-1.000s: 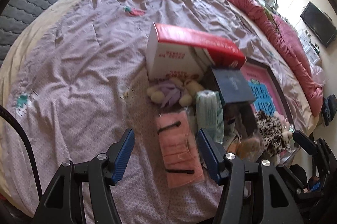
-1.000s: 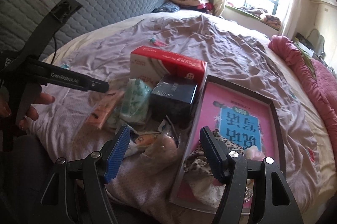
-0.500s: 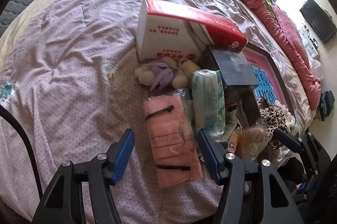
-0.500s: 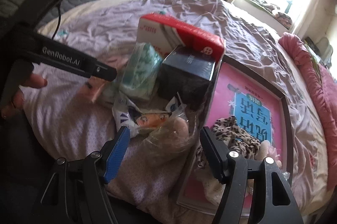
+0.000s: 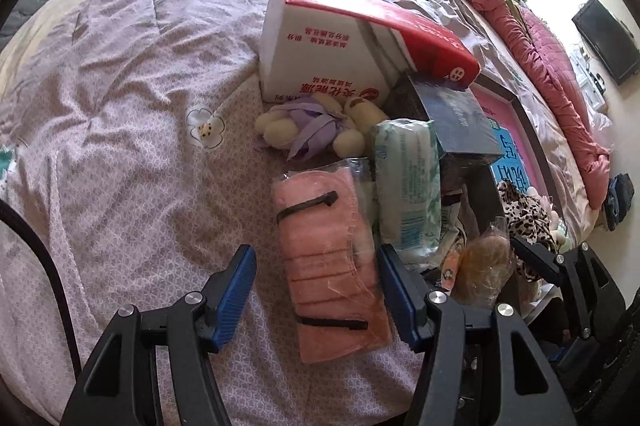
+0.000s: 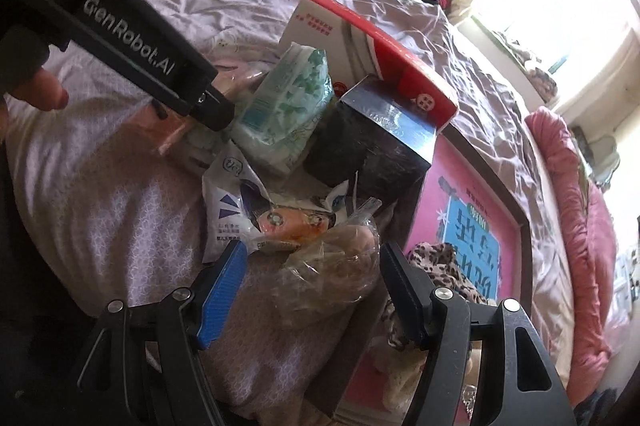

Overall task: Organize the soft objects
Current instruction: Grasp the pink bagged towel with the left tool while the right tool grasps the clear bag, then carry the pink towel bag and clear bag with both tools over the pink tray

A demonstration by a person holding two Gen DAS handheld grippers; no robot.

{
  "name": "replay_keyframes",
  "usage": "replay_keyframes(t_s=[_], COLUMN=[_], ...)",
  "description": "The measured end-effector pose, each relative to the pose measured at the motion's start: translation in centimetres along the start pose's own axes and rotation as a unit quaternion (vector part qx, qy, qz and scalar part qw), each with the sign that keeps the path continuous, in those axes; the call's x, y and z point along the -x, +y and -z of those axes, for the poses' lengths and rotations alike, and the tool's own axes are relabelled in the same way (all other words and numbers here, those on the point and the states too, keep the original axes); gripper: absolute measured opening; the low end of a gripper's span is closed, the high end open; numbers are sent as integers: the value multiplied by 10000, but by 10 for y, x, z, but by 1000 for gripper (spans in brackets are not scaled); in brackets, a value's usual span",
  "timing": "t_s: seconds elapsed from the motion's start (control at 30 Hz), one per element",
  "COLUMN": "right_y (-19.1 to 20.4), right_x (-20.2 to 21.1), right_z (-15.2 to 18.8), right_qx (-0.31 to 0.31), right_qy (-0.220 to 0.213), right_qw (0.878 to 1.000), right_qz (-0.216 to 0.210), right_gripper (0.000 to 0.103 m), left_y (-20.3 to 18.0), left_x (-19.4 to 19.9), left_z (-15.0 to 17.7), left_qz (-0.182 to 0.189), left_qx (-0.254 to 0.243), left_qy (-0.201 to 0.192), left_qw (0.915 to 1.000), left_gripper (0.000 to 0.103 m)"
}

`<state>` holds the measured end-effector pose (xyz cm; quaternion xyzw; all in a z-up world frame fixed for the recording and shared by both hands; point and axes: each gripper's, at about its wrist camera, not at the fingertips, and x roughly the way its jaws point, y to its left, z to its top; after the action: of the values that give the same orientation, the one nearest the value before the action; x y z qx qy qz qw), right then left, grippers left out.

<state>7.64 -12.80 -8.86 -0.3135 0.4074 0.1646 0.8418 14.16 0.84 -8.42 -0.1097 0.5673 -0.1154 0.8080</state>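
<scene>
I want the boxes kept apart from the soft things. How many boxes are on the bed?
2: the red-and-white box standing behind the plush toy, and the dark box against its right side. More may be hidden under the pile.

Left wrist view: looks steeply down along its own blue-padded fingers (image 5: 240,290), close over the bed (image 5: 120,105), pile in centre and right of frame

Right wrist view: also tilted down, close, frame rolled so the bed (image 6: 120,209) slopes; window upper right

Shared: red-and-white box (image 5: 320,61) (image 6: 360,41), green-white pack (image 5: 408,181) (image 6: 288,105), dark box (image 5: 460,117) (image 6: 376,145), pink framed board (image 5: 512,129) (image 6: 472,226)
</scene>
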Motion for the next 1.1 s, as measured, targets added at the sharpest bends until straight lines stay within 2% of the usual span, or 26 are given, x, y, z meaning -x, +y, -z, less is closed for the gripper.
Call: replay_keyframes(t_s=[0.03, 0.1, 0.27, 0.43, 0.47, 0.53, 0.6, 0.83, 1.1], right_y=[-1, -5, -15, -22, -25, -29, -33, -40, -48], right_x=[0, -2, -6, 2, 3, 6, 9, 21, 35], right_z=[1, 1, 2, 2, 2, 2, 1, 2, 2], right_qx=[-26, -102, -366, -636, -732, -896, -1056, -1495, -1817], right_qy=[-3, -1, -4, -180, -223, -291, -357, -590, -865], right_qw=[10000, 9999, 9993, 9975, 9966, 9947, 9926, 9843, 9758], right_qz=[7, 51, -78, -262, -320, -406, -489, -732, -860], right_gripper=[68, 56, 52, 50, 50, 50, 50, 50, 50], left_y=[1, 2, 6, 15, 17, 22, 26, 32, 22], left_x=[-1, -4, -9, -11, -10, -9, -7, 2, 29], left_z=[0, 0, 0, 0, -1, -1, -2, -2, -9], left_qz=[37, 80, 180, 444, 509, 702, 844, 945, 697], left_qx=[33, 70, 141, 345, 402, 542, 636, 754, 531], left_qy=[22, 58, 104, 91, 70, 25, -6, -136, -535], left_qw=[10000, 9999, 9997, 9984, 9979, 9961, 9944, 9926, 9947], left_gripper=[61, 61, 61, 59, 57, 46, 42, 40, 40])
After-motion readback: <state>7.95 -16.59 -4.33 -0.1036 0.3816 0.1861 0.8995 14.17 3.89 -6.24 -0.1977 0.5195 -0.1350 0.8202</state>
